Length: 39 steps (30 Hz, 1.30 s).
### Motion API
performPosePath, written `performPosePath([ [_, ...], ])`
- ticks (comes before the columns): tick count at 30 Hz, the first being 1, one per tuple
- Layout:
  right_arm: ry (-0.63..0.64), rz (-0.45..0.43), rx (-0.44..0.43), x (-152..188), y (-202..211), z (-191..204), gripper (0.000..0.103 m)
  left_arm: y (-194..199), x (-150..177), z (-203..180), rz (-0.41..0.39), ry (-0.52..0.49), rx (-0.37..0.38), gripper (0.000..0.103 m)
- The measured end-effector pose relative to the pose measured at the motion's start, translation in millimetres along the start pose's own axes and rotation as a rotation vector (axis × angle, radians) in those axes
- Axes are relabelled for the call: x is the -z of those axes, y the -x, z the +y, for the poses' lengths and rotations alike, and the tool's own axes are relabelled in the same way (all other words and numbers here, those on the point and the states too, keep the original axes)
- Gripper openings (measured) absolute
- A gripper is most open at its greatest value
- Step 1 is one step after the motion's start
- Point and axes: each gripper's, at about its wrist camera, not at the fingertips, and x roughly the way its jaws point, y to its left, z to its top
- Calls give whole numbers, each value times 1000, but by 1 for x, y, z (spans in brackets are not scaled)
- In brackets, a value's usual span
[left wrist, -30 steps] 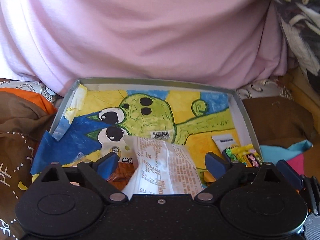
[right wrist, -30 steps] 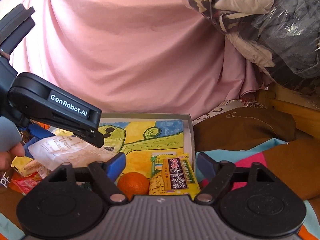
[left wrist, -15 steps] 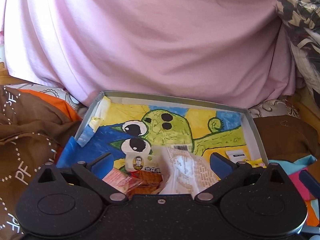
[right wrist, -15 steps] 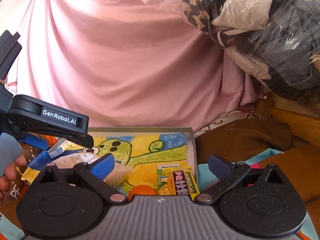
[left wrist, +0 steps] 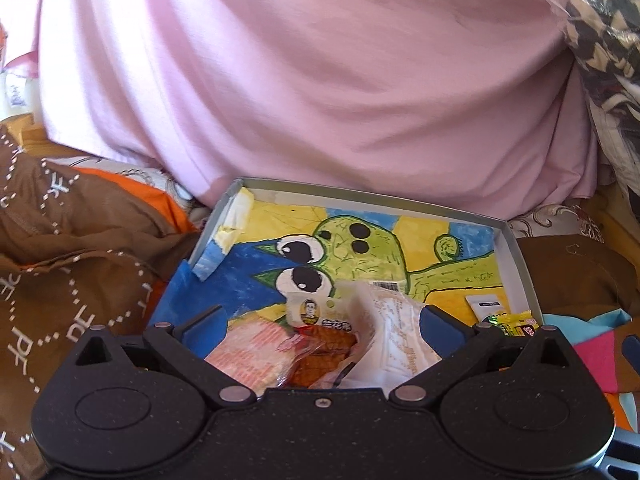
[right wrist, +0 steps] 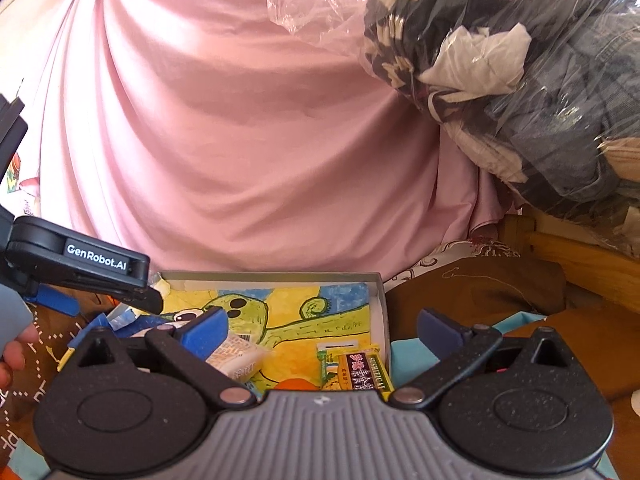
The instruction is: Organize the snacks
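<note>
Where the left tool (left wrist: pixel 320 322) spreads, snack packets (left wrist: pixel 320 344) vanish beneath it.

A home, by the look of it, likely a bedroom: rumpled brown bedding (left wrist: pixel 80 248), a pink sheet (right wrist: pixel 240 120) draped behind, a plastic bag of clothes (right wrist: pixel 520 80), a wooden frame (right wrist: pixel 580 256).

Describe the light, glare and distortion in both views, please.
Left wrist view: bright daylight washes out the pink cloth, and fisheye bends the grey cardboard box. Right wrist view: glare glints on the clear plastic bag of clothes; corners are dark.
</note>
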Motion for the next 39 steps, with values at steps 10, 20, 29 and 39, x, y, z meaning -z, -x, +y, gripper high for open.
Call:
performPosePath([
  [10, -6, -1, -20, -1, 14, 7, 103, 23, 28, 43, -4, 100, -47, 102],
  [20, -33, 37, -52, 5, 21, 15, 103, 42, 57, 58, -2, 114, -74, 102],
  [29, -37, 47, -47, 11, 36, 22, 103, 61, 77, 62, -29, 135, -66, 102],
  [39, -52, 62, -43, 20, 52, 35, 103, 79, 95, 75, -34, 206, -98, 102],
])
